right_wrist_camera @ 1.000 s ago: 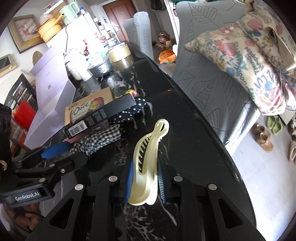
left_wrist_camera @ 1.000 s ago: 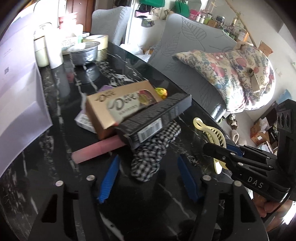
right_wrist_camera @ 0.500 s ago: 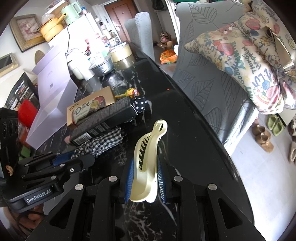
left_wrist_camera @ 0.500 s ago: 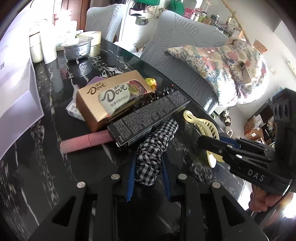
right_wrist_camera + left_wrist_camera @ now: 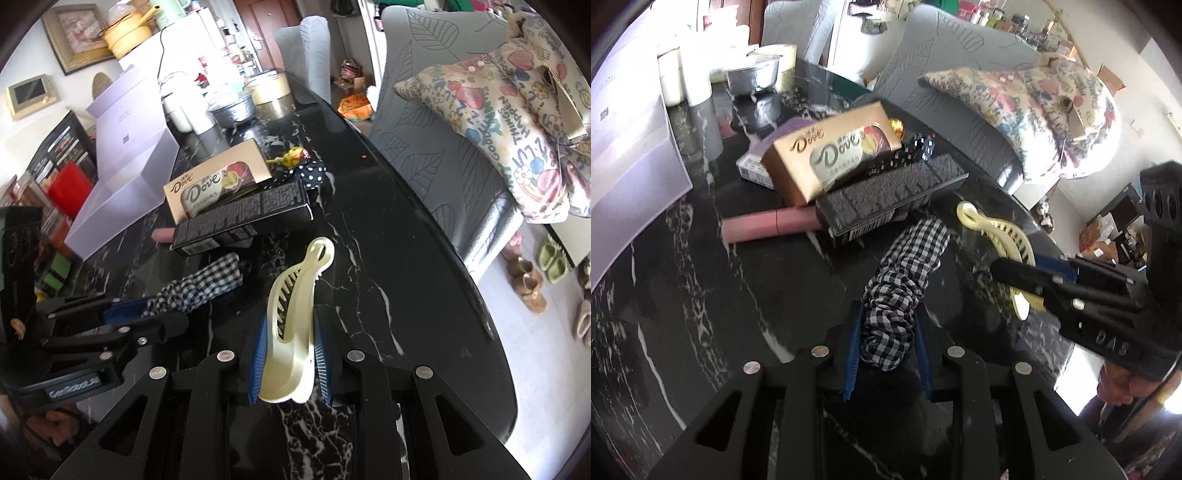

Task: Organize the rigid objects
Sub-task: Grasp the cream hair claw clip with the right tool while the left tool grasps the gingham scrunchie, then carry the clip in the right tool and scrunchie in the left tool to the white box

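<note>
Left gripper (image 5: 886, 343) now clamped tight on checked scrunchie (image 5: 905, 273), wide open around it 1 second ago. Right gripper (image 5: 288, 354) still pinching cream hair clip (image 5: 295, 314). Both just in front of black carton (image 5: 243, 221); sorting can start.

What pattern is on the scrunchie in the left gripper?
Black-and-white gingham check on the scrunchie; clearest in the left wrist view.

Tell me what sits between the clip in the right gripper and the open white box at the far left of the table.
The right gripper holds the cream hair clip. Toward the white box lie the left gripper with its checked scrunchie, and behind them the black carton and chocolate box.
</note>
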`<state>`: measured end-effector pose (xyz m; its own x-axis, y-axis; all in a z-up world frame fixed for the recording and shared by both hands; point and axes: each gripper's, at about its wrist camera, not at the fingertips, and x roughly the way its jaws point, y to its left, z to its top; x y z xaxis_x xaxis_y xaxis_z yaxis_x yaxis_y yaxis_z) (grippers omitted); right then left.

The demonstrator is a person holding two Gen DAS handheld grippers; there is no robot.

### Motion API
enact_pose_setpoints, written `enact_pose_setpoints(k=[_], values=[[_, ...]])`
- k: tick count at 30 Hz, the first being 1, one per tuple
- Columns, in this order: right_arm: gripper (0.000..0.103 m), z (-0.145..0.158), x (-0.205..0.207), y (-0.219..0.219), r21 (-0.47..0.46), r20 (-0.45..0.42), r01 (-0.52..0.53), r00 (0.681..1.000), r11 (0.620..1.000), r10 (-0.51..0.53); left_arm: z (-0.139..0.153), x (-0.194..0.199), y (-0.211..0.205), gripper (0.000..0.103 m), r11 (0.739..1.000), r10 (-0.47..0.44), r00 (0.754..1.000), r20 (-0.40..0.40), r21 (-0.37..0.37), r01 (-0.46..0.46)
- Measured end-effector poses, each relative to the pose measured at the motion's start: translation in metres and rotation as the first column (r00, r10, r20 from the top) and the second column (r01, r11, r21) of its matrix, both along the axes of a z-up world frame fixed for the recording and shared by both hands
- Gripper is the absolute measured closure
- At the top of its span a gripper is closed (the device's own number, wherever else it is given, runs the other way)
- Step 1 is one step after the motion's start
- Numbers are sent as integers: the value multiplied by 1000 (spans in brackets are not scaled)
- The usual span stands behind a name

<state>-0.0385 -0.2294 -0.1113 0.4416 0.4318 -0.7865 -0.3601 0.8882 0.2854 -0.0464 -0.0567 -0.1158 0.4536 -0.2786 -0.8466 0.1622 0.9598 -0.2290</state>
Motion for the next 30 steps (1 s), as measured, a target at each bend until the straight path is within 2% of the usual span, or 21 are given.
enact_pose_setpoints(k=[3, 9, 10, 14, 17, 24, 30], values=[[79, 0, 0, 1, -12, 3, 4, 1000, 1000, -4, 1, 6, -6, 76, 999, -1, 1000, 2, 37, 1], [79, -2, 4, 1, -7, 1, -1, 1000, 1000, 1, -1, 17, -25, 76, 981, -35, 998, 43, 193, 26], [79, -3, 5, 2, -7, 1, -2, 1000, 1000, 2, -1, 18, -26, 75, 980, -38, 998, 48, 199, 28], [79, -6, 9, 1, 9, -10, -3, 1000, 1000, 3, -1, 23, -24, 75, 985, -35, 998, 53, 171, 25], [80, -7, 10, 1, 14, -4, -2, 1000, 1000, 2, -1, 24, -17, 75, 994, -12, 998, 64, 105, 6], [81, 1, 4, 1, -5, 51, -2, 999, 1000, 2, 0, 22, -11, 78, 999, 10, 999, 42, 45, -12], [80, 7, -3, 2, 0, 51, -15, 999, 1000, 15, 8, 6, -6, 78, 1000, 22, 998, 56, 17, -23]])
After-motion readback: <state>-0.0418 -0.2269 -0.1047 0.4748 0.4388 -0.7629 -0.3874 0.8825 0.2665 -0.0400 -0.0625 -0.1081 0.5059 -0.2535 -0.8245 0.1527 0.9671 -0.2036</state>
